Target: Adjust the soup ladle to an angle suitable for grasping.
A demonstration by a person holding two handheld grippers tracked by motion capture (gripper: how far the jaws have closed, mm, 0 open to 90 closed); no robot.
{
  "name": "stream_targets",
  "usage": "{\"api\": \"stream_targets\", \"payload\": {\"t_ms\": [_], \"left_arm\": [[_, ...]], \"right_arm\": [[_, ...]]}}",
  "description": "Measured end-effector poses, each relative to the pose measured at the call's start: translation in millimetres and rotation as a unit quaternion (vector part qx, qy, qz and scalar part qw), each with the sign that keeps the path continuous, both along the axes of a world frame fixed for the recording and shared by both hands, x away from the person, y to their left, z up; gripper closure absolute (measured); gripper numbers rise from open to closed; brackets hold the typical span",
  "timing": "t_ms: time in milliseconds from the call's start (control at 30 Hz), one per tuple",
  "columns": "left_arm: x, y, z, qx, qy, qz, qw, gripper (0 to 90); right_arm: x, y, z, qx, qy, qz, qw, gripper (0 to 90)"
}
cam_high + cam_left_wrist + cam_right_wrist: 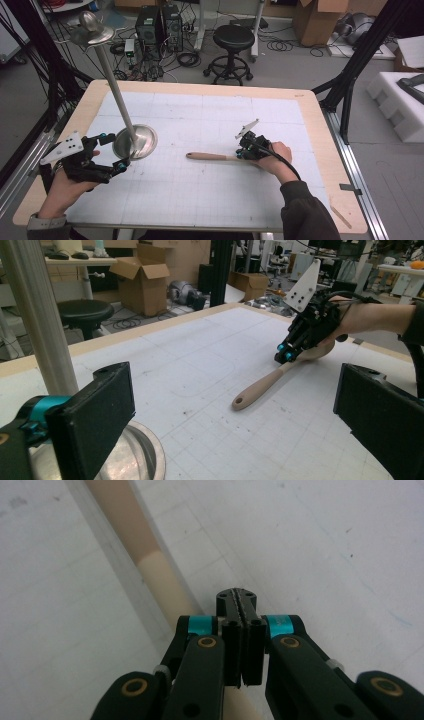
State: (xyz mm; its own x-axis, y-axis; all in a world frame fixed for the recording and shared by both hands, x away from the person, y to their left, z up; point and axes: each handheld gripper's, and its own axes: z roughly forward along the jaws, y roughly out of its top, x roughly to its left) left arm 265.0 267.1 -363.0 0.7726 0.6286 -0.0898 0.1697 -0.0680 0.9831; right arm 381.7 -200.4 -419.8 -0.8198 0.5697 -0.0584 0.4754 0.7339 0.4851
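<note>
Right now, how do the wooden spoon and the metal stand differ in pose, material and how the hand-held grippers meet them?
The wooden spoon lies flat on the table; the metal stand rises on a tilted pole from a round base. The spoon is pale wood, the stand shiny metal. The right hand-held gripper, jaws shut, is low over the spoon; the left hand-held gripper, jaws open, sits at the stand's base. Both rest on the white gridded mat.

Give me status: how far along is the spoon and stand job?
Done: nothing visible yet. The wooden spoon lies flat on the table. In hand: right gripper, jaws shut and empty, sits above the handle; left gripper, jaws open, flanks the metal stand base. Left: grasping and lifting the spoon.
</note>
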Motion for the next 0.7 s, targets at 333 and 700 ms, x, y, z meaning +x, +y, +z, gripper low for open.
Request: {"api": "stream_targets", "payload": {"t_ms": [333,700], "left_arm": [[0.2,-1.2,-0.4,0.001,0.001,-0.002,1.0,3.4],[0.0,-0.9,-0.3,0.002,0.001,-0.002,1.0,3.4]], "right_arm": [[-9.1,-0.2,2.6,0.014,0.044,-0.013,0.9988,90.0],[-20.4,7.0,8.1,-0.005,0.088,0.001,0.9961,90.0]]}}
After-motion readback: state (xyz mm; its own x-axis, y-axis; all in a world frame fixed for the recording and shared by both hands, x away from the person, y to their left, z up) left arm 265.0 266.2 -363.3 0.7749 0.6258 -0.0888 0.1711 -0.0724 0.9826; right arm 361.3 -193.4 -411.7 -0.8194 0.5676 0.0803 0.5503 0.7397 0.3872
